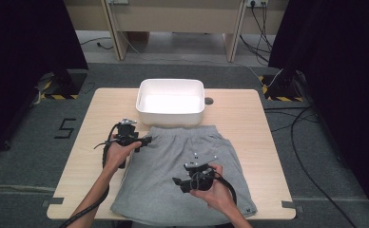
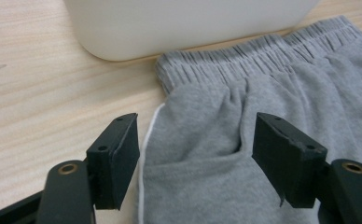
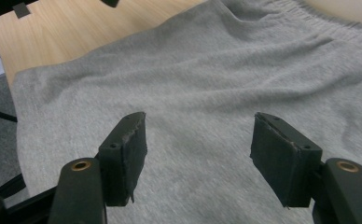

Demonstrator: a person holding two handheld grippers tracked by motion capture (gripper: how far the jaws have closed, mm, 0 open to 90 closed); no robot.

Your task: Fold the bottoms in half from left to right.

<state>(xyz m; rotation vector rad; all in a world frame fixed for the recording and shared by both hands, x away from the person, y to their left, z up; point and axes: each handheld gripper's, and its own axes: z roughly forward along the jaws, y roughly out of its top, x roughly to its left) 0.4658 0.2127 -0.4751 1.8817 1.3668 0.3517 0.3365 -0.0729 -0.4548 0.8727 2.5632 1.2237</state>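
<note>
From the high view, you have a pair of grey shorts [image 1: 182,171] spread flat on the wooden surface [image 1: 249,123], waistband just in front of the white tub [image 1: 170,101] and the hems reaching toward the near edge. Your left gripper [image 1: 144,141] sits at the shorts' left side, close to the waistband corner nearest the tub, pointing across the cloth. Your right gripper [image 1: 179,183] hovers over the middle of the shorts, farther from the tub, pointing toward the left. A small round hole [image 1: 208,100] lies in the surface just right of the tub, and cables [image 1: 311,142] run over the floor beyond the surface.

In the left gripper view, your left gripper [image 2: 195,154] stands wide open with nothing clamped; the shorts [image 2: 263,107] lie below and between the jaws, their white-piped side edge just under the left jaw. The gathered waistband lies directly before the tub [image 2: 188,23], whose wall blocks the way ahead.

In the right gripper view, your right gripper [image 3: 198,154] is also spread wide and holds nothing; plain grey shorts [image 3: 207,79] lie beneath, with bare surface [image 3: 76,32] past their far edge, well away from the tub.
</note>
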